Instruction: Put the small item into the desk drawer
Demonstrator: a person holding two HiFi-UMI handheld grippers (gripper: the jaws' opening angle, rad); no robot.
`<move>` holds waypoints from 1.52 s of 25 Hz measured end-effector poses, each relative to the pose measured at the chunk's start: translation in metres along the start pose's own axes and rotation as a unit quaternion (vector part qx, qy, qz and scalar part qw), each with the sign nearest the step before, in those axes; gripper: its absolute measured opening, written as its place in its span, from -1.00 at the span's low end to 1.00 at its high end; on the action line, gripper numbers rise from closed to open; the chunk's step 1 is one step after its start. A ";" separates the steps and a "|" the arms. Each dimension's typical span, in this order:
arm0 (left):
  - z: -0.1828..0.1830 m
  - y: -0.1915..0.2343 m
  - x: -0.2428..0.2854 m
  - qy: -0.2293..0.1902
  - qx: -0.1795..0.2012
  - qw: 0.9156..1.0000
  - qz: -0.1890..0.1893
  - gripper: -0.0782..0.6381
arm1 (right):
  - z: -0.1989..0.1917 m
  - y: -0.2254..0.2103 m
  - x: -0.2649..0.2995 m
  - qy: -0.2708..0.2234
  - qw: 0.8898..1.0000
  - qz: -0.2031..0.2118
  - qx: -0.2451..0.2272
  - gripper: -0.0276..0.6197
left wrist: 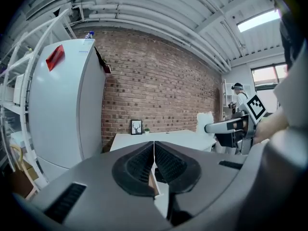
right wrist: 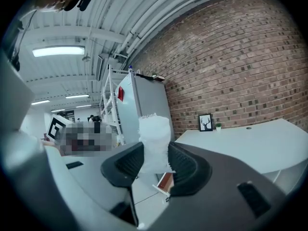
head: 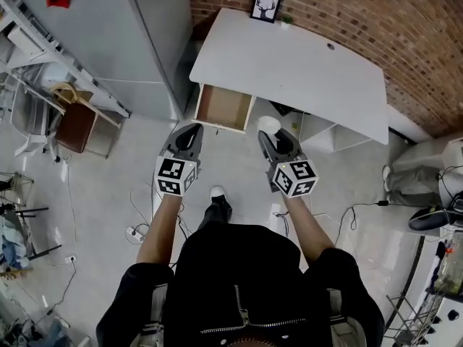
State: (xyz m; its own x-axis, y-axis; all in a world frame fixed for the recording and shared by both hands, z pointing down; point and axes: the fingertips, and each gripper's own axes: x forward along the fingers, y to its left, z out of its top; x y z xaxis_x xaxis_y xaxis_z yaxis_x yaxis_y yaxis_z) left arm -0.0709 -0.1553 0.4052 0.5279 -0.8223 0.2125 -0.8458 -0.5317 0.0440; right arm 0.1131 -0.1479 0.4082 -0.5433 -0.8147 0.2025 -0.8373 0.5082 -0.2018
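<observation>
My right gripper [head: 270, 127] [right wrist: 154, 162] is shut on a small white item [right wrist: 155, 141] that looks like a soft roll; it stands upright between the pads and shows as a white round top [head: 268, 123] in the head view. It hangs in front of the white desk [head: 289, 67], to the right of the open wooden drawer [head: 224, 108]. My left gripper [head: 191, 132] [left wrist: 154, 165] is shut with nothing in it, just below the drawer's front left corner.
A grey cabinet [head: 119, 35] stands left of the desk. A framed deer picture [head: 265, 6] and a tiny plant [head: 286, 19] sit at the desk's back edge against the brick wall. A chair [head: 76, 121] and cables [head: 145, 215] lie on the floor to the left.
</observation>
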 end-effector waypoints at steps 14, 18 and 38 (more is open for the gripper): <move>0.022 0.051 0.065 -0.010 0.013 0.999 -0.040 -0.72 | 0.019 -0.015 0.064 -0.009 1.000 -0.027 -0.003 -0.42; 0.028 0.056 0.071 -0.013 0.015 0.999 -0.042 -0.72 | 0.026 -0.019 0.071 -0.015 0.999 -0.029 -0.005 -0.42; 0.029 0.066 0.097 -0.008 0.018 0.999 -0.034 -0.72 | 0.028 -0.042 0.092 -0.006 1.000 -0.024 -0.001 -0.42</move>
State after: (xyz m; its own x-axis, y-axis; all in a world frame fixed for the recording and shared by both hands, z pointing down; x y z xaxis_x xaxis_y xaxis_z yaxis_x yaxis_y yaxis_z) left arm -0.0733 -0.2763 0.4005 0.5850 -0.7876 0.1938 -0.8052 -0.5926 0.0219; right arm 0.1000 -0.2516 0.4085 -0.5014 -0.8415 0.2011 -0.8628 0.4688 -0.1893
